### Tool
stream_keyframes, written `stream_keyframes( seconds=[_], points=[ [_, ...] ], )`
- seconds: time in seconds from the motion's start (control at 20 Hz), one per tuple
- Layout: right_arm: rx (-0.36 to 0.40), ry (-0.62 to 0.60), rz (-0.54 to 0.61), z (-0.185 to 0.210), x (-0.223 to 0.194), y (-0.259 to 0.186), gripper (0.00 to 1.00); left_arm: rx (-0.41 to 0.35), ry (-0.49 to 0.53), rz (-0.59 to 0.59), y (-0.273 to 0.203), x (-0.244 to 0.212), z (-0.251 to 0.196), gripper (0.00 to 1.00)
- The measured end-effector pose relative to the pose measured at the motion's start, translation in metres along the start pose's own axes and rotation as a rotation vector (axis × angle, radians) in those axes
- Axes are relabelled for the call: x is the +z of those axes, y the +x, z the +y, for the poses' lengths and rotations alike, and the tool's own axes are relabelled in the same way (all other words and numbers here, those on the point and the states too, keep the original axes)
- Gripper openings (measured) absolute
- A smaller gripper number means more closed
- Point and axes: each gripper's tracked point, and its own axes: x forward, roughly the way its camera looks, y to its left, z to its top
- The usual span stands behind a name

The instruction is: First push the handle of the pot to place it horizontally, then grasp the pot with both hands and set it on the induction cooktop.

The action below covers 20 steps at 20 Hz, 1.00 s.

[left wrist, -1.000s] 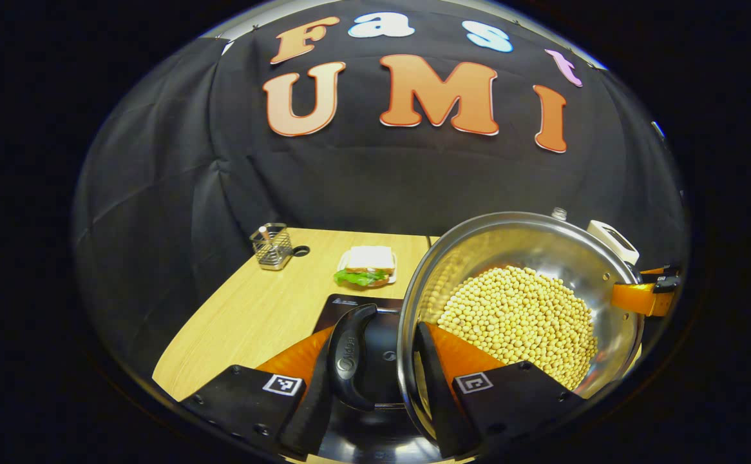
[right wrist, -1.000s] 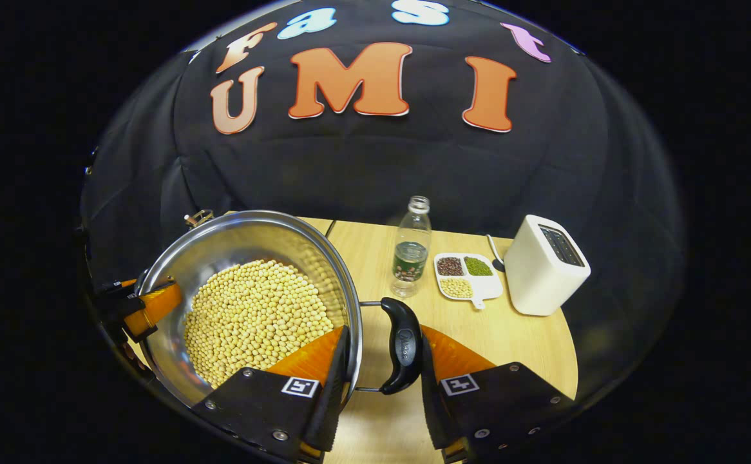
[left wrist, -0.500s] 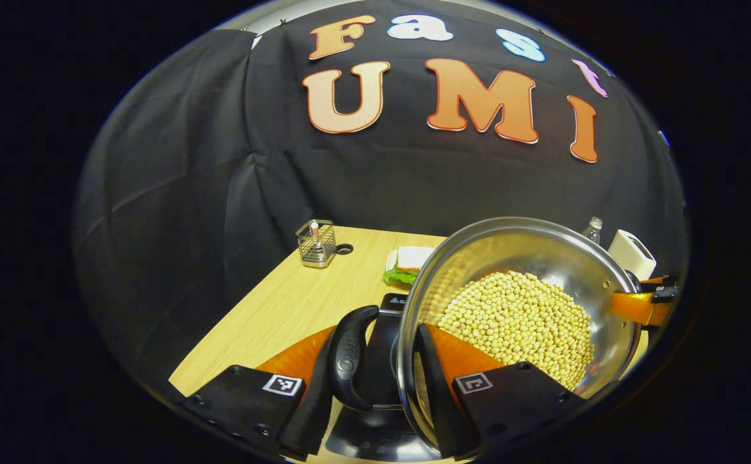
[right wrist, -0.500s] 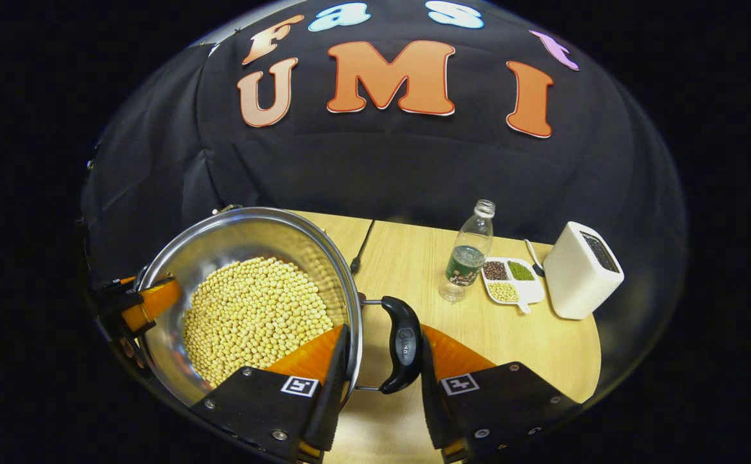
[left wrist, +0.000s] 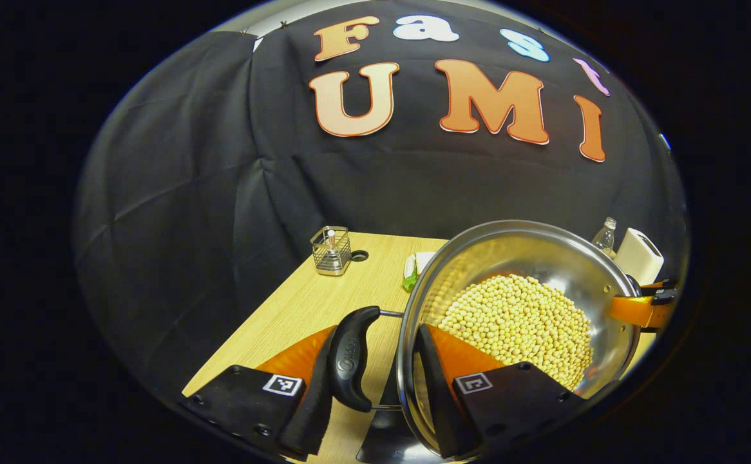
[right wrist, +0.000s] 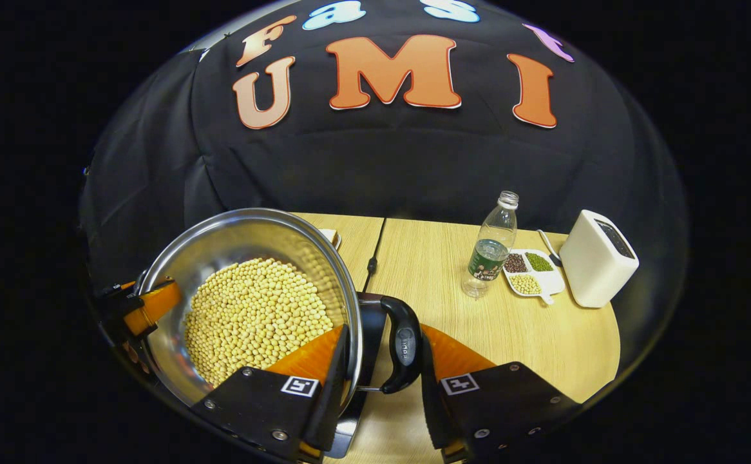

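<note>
A steel pot (left wrist: 517, 258) full of yellow soybeans (left wrist: 523, 322) hangs tilted above the wooden table (left wrist: 298, 309). My left gripper (left wrist: 375, 348) is shut on the pot's black left handle (left wrist: 348, 357), with one finger outside the handle and the other inside the pot wall. In the same way, my right gripper (right wrist: 383, 341) is shut on the black right handle (right wrist: 402, 345). The black induction cooktop (right wrist: 370, 322) lies under the pot's right side, and a dark part of the cooktop (left wrist: 385, 438) shows below the rim. Each gripper's orange finger appears at the pot's far rim (left wrist: 636, 309) (right wrist: 147, 306).
A wire basket (left wrist: 331, 251) stands at the table's far left, and a sandwich (left wrist: 414, 269) peeks out behind the pot. On the right are a plastic bottle (right wrist: 491, 248), a divided dish of beans (right wrist: 530, 274) and a white toaster (right wrist: 598, 258). A black cable (right wrist: 372, 261) crosses the table.
Both grippers have carried the pot leftward across the table. The cooktop has slid from under the left handle to under the pot's right side, and the pot now hides most of the sandwich.
</note>
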Motion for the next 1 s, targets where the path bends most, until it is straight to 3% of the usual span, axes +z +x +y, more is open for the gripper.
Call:
stream_keyframes(
  seconds=[1.0],
  points=[
    [-0.051, 0.005, 0.154, 0.000, -0.038, 0.047, 0.55, -0.041, -0.002, 0.174, 0.060, -0.049, -0.010, 0.72]
  ],
)
